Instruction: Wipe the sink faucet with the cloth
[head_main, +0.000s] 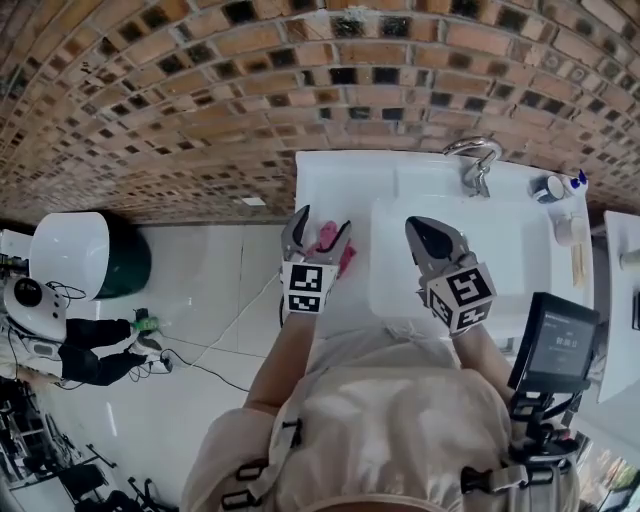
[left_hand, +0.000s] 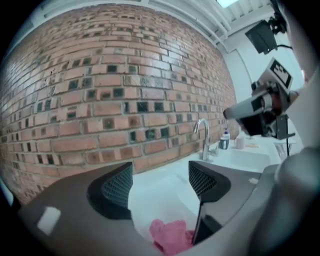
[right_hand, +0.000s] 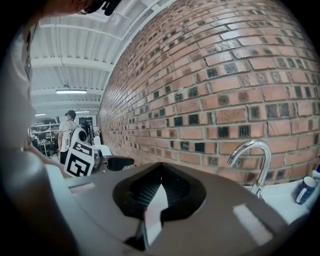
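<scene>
Cloth (left_hand: 170, 235) lies crumpled on the worktop (head_main: 335, 175) under the left claw (left_hand: 160, 182), wide and empty, seemingly set aside, while the right claw (right_hand: 160, 182), pinched shut on nothing, hangs short of the faucet (head_main: 478, 160).

The person wears a pale beige top (head_main: 400, 400) with black-buckled straps (head_main: 262, 468); the grey left gripper (head_main: 320, 228) and right gripper (head_main: 420, 230) bear black-and-white marker cubes (head_main: 304, 288).

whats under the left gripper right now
A pink cloth lies on the white counter below the open left gripper. The gripper's body covers part of it, so its full shape is hidden.
</scene>
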